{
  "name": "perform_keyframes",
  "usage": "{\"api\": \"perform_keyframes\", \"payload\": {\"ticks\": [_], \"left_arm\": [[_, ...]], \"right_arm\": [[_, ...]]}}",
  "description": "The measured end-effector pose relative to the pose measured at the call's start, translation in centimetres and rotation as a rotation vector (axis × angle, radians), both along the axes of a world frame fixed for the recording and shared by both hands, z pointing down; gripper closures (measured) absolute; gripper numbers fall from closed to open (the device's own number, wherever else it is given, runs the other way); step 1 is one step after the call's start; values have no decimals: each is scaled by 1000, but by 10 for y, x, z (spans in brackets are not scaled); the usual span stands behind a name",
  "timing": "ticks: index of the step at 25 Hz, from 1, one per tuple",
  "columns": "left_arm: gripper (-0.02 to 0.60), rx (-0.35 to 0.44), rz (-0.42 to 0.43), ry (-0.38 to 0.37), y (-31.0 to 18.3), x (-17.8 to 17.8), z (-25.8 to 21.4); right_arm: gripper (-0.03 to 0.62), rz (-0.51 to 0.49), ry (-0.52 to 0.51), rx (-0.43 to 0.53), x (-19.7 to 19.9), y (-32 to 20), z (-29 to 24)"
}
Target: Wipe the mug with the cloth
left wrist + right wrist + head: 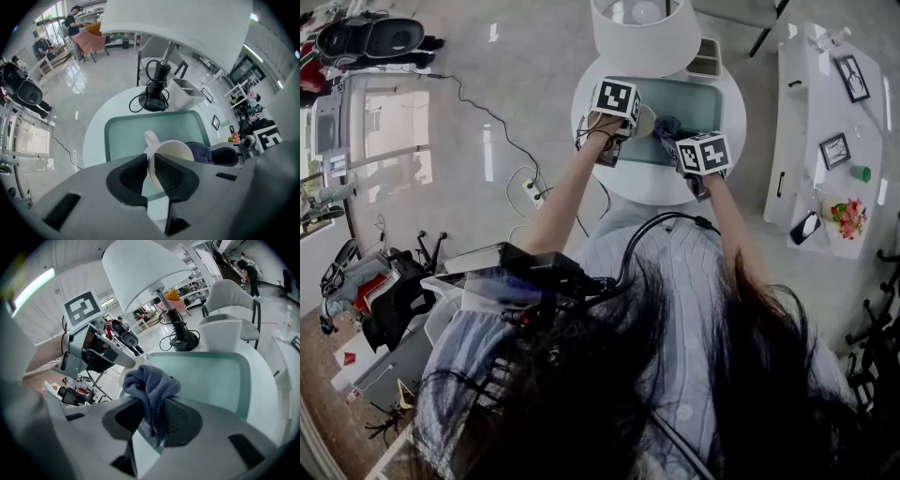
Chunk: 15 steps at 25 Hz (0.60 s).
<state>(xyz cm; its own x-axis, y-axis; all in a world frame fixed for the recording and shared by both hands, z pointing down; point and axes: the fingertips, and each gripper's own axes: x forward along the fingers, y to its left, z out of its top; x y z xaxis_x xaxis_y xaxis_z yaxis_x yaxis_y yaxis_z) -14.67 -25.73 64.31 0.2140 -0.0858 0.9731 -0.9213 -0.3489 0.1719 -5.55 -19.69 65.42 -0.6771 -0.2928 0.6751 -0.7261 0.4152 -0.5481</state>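
Observation:
A white mug (169, 150) with its handle pointing away hangs over the green tray (126, 136); my left gripper (151, 174) is shut on its rim. In the head view the mug (645, 120) shows between the two grippers. A dark blue cloth (151, 389) is bunched in my right gripper (152, 420), which is shut on it. The cloth (205, 152) sits right beside the mug, and in the head view the cloth (667, 127) lies just right of it. My left gripper (609, 150) and right gripper (692, 178) are close together above the tray.
The tray (712, 101) lies on a round white table (666, 187). A lamp with a white shade (645, 33) and a black base (154, 101) stands at the back, next to a white bin (219, 331). A white side table (825, 141) with frames is at the right.

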Motion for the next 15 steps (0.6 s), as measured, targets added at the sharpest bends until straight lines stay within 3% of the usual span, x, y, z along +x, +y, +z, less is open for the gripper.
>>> {"api": "perform_keyframes", "payload": {"ticks": [6,12,15], "left_arm": [[520,-27,-106,34,18,-12,-1],[520,-22,-94,13,30,-16,1],[522,-27,-138,40,28,-17,1]], "right_arm": [[477,10,7,16,-4,-10,-1],[477,26,11,17,-6,-16,0],[477,36,5,16,-7,-16,-2]]}}
